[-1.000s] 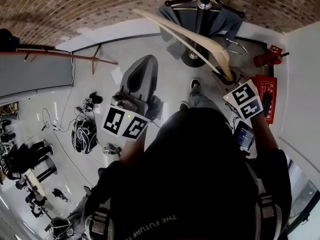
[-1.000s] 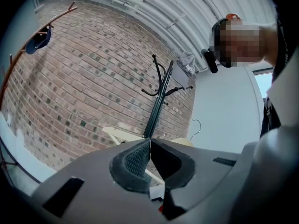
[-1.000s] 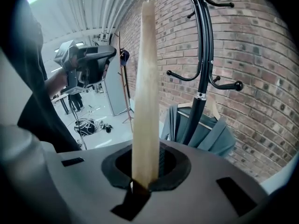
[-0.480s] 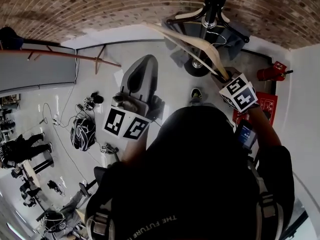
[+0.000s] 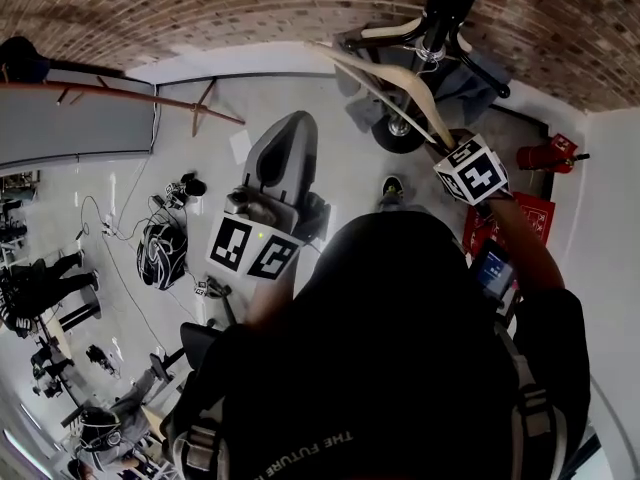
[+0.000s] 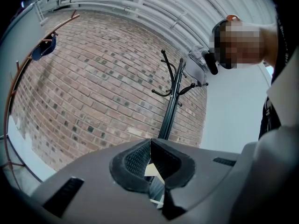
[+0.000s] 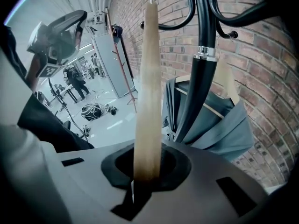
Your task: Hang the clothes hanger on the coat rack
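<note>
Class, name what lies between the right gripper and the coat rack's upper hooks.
The wooden hanger: clamped in the right gripper, its arm stands up beside the coat rack pole, toward the hooks. The right gripper view shows this plainly.

- Hanger [image 7: 148, 78]: pale, bare wood, shading to darker tan at the lower end.
- Coat rack [image 7: 197, 87]: glossy black, with one silver ring round the pole.
- Garment [image 7: 224, 125] on the rack: plain grey-blue.
- Wall [image 5: 200, 8]: red-brown bricks with pale mortar lines.
- Floor [image 5: 340, 138]: pale grey, shiny.
- Left gripper [image 6: 152, 169] and right gripper [image 7: 147, 174]: dark grey bodies, black pads, white cubes bearing black square markers.
- Fire extinguisher [image 5: 545, 155]: red.
- Person's top [image 5: 400, 348]: black with pale lettering.
</note>
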`<state>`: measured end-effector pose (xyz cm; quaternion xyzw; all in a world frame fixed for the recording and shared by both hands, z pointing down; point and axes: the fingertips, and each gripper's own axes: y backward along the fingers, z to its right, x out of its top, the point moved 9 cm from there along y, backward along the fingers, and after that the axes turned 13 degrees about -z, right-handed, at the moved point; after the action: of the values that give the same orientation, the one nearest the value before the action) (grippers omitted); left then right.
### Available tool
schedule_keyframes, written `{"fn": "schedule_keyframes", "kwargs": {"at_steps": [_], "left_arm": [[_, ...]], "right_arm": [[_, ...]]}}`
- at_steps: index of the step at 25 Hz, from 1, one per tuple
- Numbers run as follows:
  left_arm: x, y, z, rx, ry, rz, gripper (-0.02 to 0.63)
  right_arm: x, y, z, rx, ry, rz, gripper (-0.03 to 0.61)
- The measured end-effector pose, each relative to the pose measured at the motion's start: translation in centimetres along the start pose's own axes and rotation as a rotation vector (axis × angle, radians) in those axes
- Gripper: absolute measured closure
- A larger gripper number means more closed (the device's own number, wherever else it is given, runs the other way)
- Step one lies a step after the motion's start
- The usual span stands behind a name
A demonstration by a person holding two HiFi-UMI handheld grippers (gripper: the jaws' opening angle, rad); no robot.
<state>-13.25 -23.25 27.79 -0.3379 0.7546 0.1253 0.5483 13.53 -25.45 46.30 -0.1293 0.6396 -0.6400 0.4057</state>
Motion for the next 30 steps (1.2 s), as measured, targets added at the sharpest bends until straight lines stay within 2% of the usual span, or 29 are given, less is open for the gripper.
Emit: {"fn": "schedule_keyframes", "kwargs": {"at_steps": [10,22,30], "left_arm": [[-0.2,0.9,-0.4,0.03,0.01,0.016,0.594],[0.0,1.1,-0.8,0.044,0.017,0.037,0.594],[0.2,1.1,-1.0,0.06,0.016,0.043,0.594]], "right_arm": [[1.1,-2.5,1.7,0.003,-0.1,-0.116,0.54],[1.9,-4.0,2.8,0.009,-0.085,-0.209,0.54],[2.4,-4.9,2.4,0.049,-0.045,-0.228,0.54]]}}
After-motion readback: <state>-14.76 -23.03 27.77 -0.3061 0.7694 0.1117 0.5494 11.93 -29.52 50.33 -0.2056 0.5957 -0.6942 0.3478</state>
